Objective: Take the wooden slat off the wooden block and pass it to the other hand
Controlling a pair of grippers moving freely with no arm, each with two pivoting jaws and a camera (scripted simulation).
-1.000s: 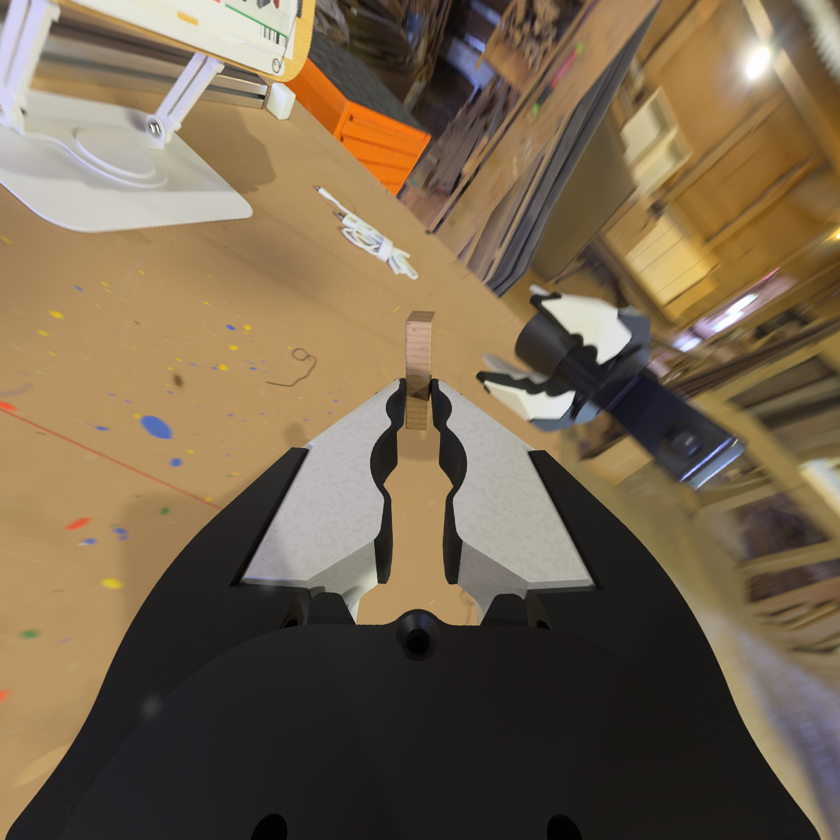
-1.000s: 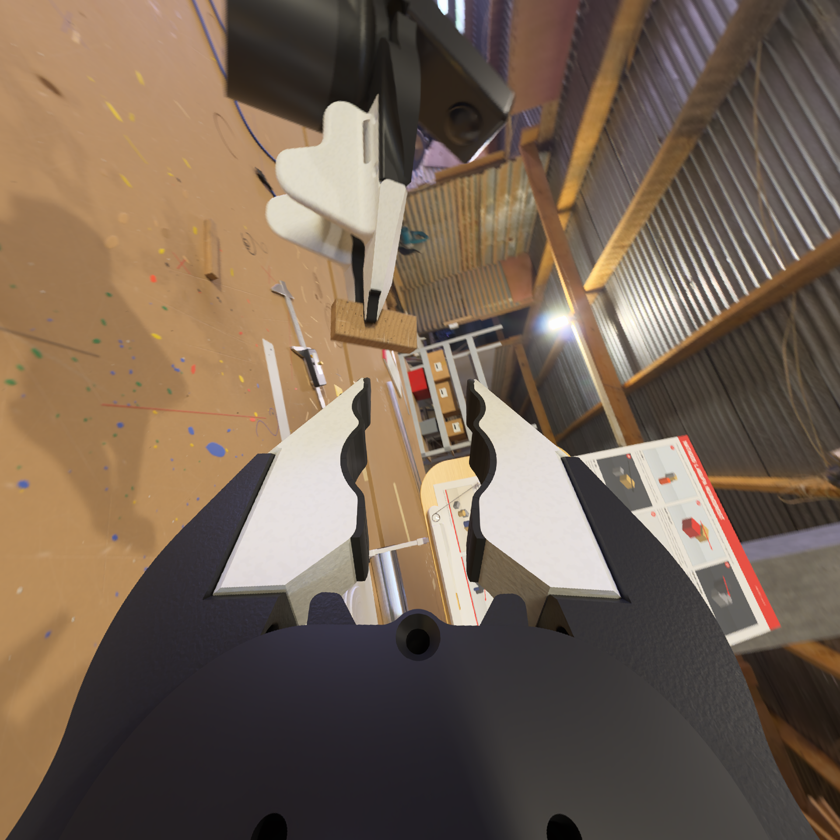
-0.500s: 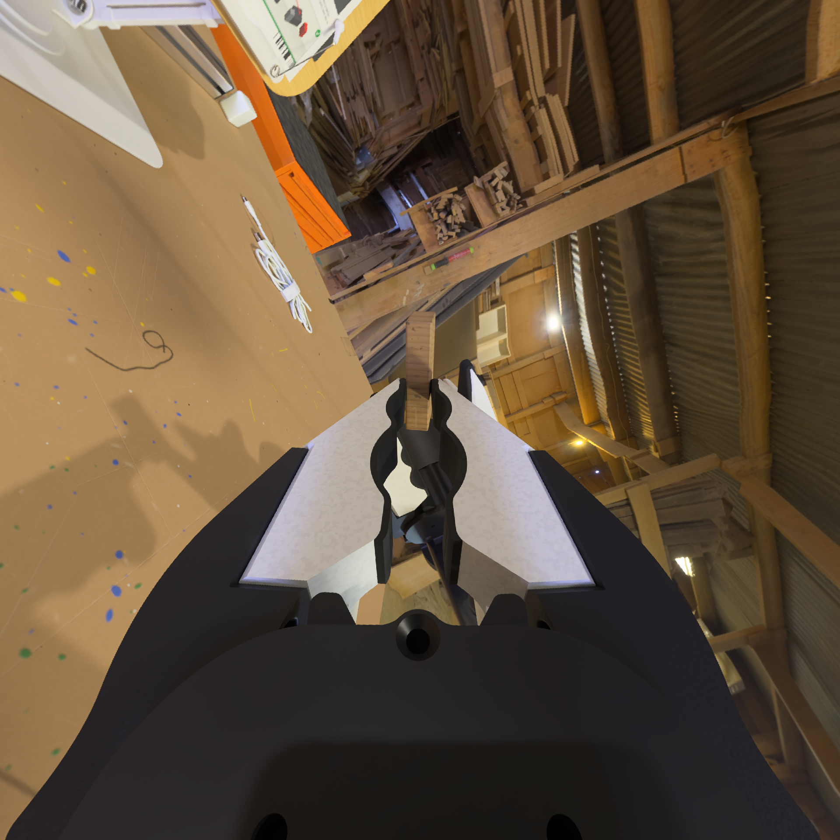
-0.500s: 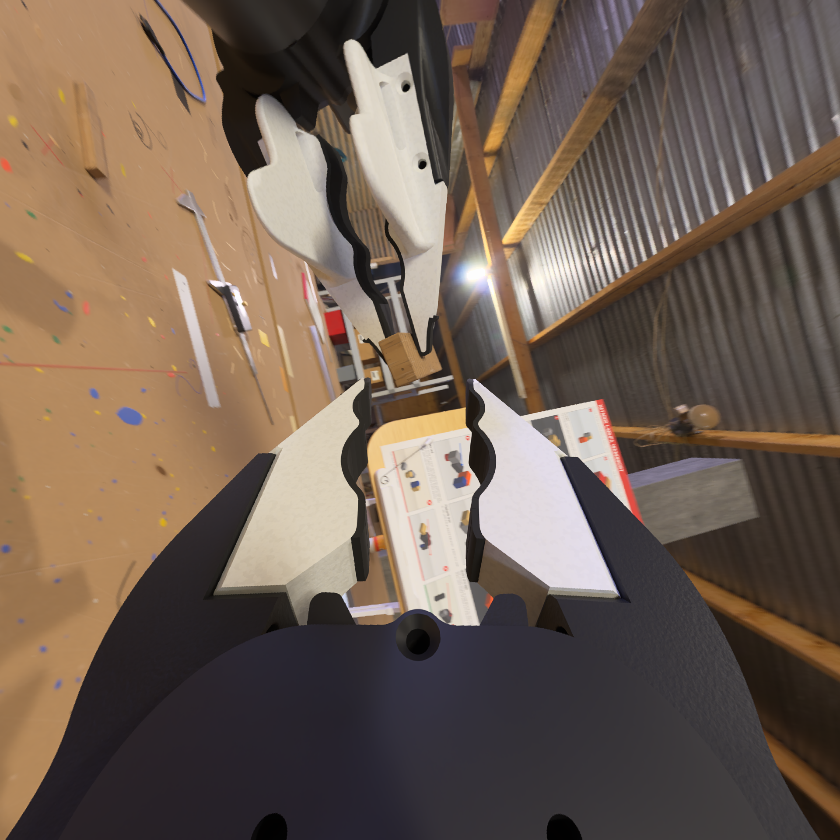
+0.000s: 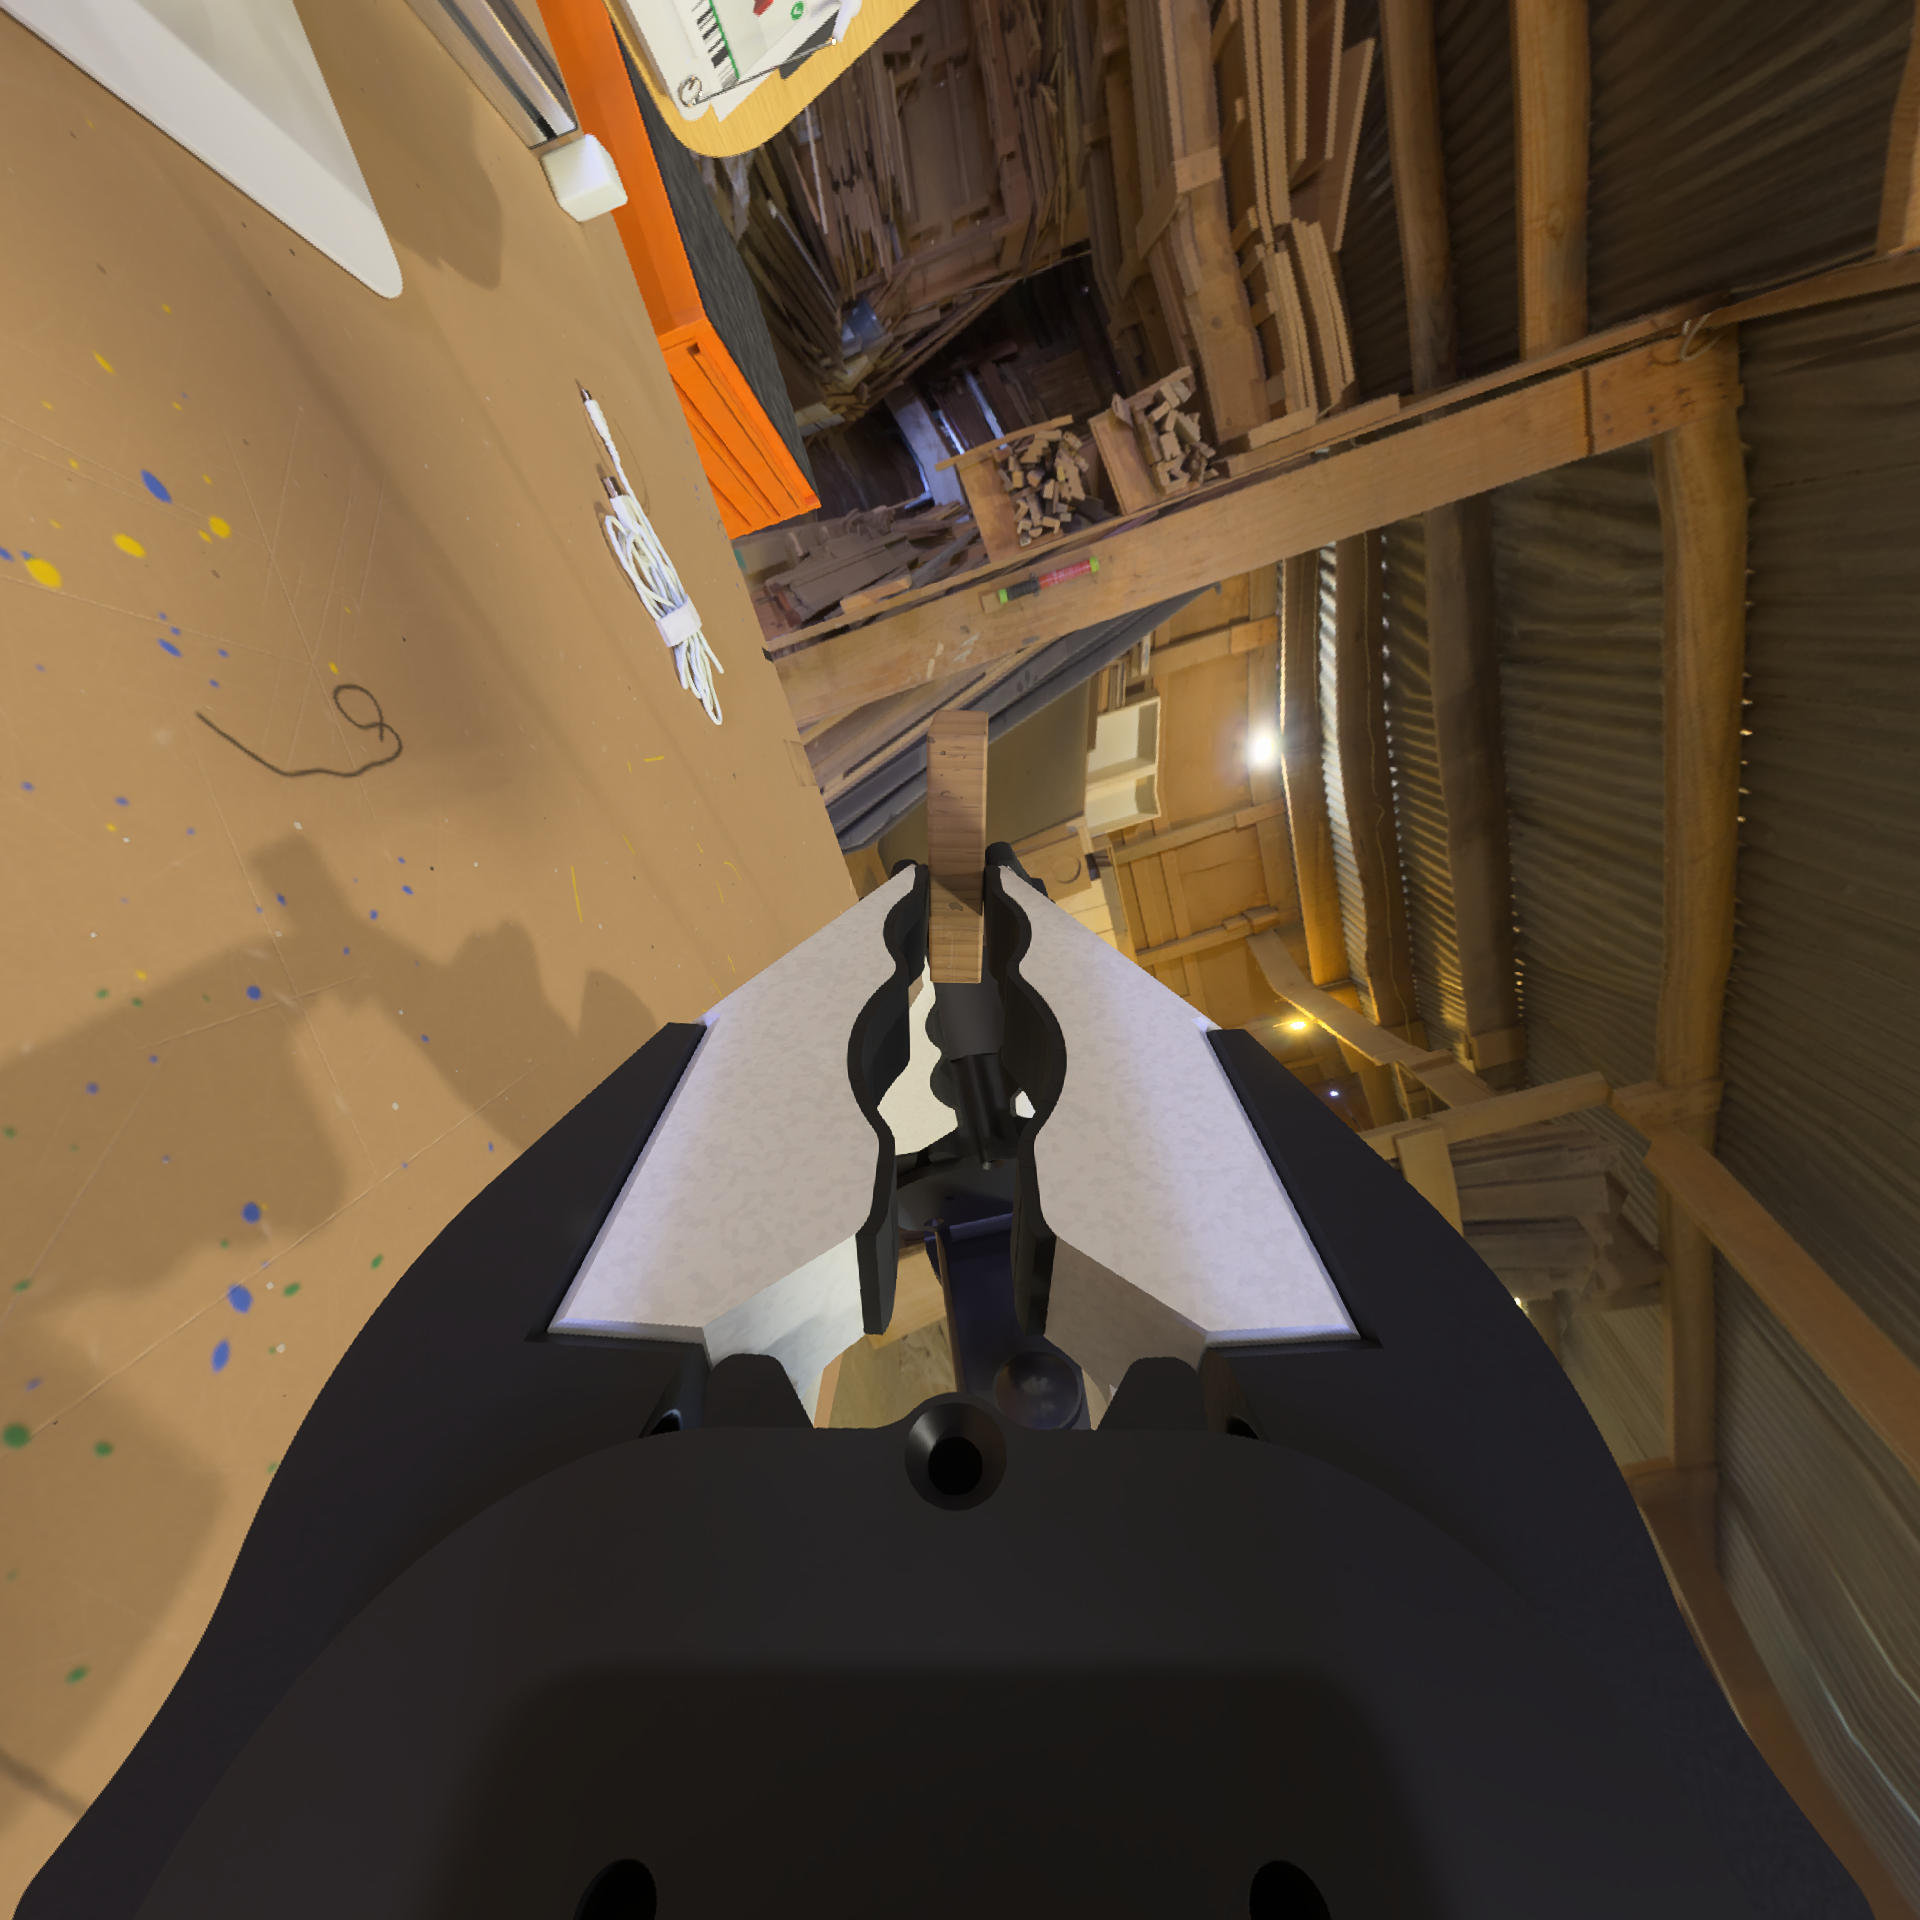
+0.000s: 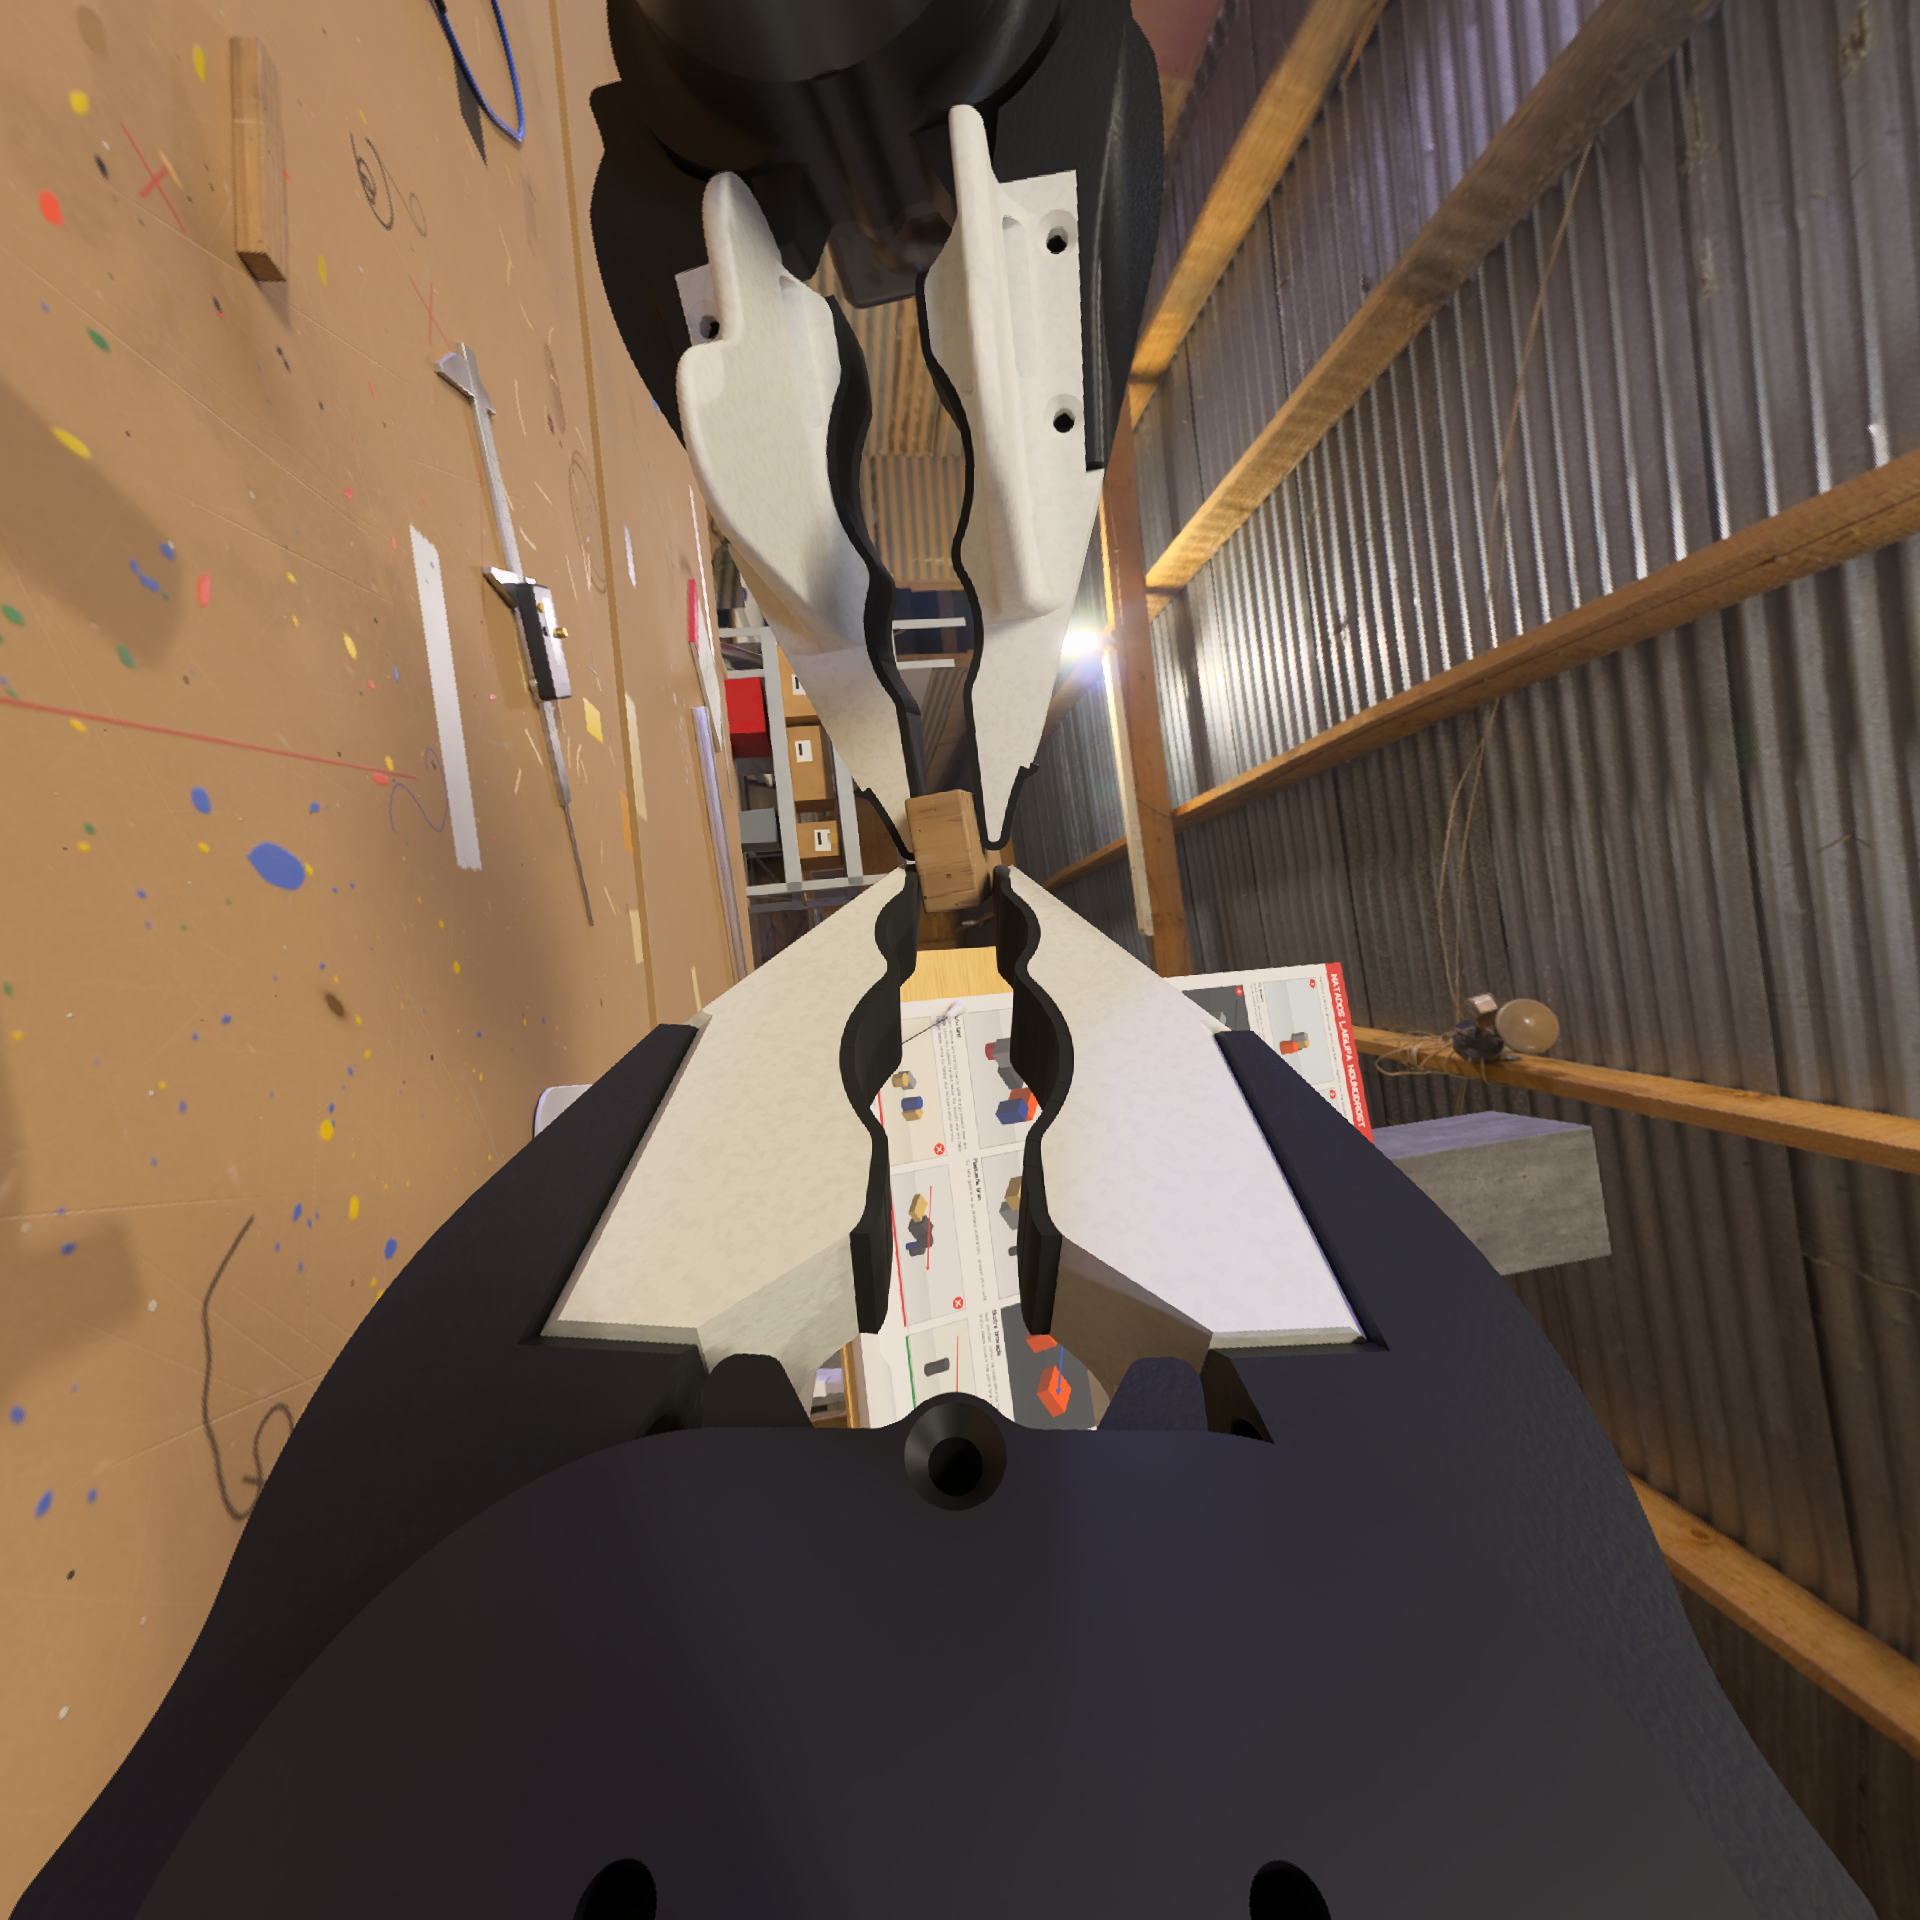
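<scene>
Each camera sits just behind its own claw and looks forward along the two fingers, rolled so the tabletop (image 5: 312, 935) stands down the left edge. The left wrist view faces timber racks, the right wrist view a corrugated wall. They face each other closely, sharing the wooden slat (image 5: 956, 847) (image 6: 943, 850) and both claw tips.

The left gripper (image 5: 957, 894) and the right gripper (image 6: 951, 883) meet tip to tip, facing each other, both with fingers nearly closed, pinching one shared piece.
</scene>
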